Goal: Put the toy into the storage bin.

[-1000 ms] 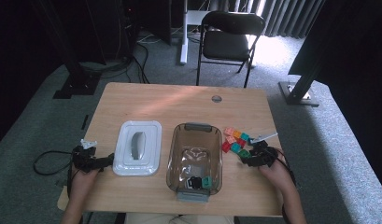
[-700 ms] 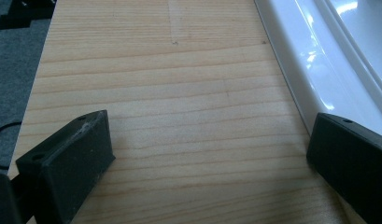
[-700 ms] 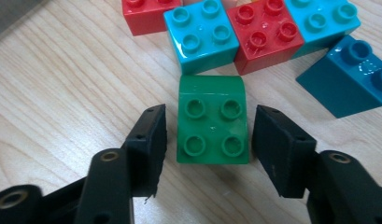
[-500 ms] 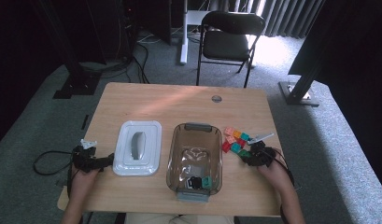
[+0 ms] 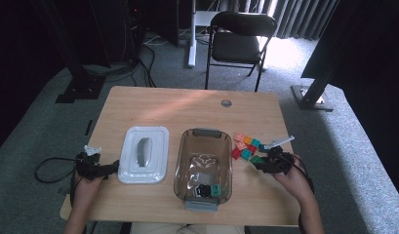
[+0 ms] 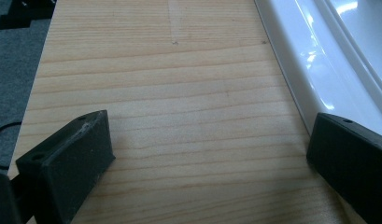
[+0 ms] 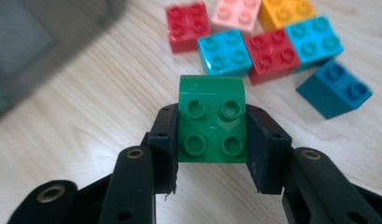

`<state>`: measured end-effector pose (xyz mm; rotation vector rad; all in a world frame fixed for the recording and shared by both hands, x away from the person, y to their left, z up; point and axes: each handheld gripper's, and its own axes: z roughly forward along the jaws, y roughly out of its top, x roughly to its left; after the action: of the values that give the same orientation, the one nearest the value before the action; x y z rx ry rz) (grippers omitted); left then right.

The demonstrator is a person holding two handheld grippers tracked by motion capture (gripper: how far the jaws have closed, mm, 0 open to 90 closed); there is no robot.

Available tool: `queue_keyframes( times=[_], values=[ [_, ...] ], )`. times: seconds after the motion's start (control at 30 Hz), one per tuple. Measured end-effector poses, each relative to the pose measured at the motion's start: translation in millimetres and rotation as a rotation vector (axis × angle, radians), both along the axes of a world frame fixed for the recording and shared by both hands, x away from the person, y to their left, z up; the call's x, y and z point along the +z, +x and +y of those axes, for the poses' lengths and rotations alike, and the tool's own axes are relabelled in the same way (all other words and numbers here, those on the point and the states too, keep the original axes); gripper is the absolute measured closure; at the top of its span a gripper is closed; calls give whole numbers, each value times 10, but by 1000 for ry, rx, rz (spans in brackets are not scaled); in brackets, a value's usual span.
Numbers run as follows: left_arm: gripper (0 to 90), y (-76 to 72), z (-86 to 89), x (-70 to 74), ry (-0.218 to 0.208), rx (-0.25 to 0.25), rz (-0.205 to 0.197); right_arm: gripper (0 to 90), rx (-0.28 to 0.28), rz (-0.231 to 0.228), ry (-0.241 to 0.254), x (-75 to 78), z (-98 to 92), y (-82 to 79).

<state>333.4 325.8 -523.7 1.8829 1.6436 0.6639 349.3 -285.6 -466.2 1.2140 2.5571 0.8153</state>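
A green block, square with four round studs on its top face, is clamped between the two black pads of the right gripper, which have just closed on it and press on its left and right sides; it sits at the right of the table, at the near edge of the cluster of loose blocks. In the right gripper view the studded face is turned toward the camera and the block appears held just clear of the wood. The right hand comes in from the near right corner, with the gripper aimed toward the far left, at the blocks. Past the green block lie red, pink, orange, light blue and darker blue pieces, close together, some touching. Left of them, near the table's middle, stands a clear brownish tub with a few small pieces at its near end. Further left lies a white lid, flat, with a grey handle. The left gripper rests low over the wood just left of the lid, its jaws spread wide with nothing between them, the left hand behind it at the near left edge. The table is pale wood on a grey carpet, and a black folding chair stands beyond its far side.
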Motion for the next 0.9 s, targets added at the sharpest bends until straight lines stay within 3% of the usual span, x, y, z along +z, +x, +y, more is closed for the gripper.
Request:
queue_keyframes(
  times=[0.1,0.33,0.6,0.9],
  values=[
    [8,0,0,0,0,0,0,588,23,-7,24,129,23,-55],
    [8,0,0,0,0,0,0,588,99,-78,72,476,141,-168],
    [8,0,0,0,0,0,0,588,233,-165,105,909,423,-341],
    [8,0,0,0,0,0,0,588,359,-189,102,1129,701,-428]
  ],
)
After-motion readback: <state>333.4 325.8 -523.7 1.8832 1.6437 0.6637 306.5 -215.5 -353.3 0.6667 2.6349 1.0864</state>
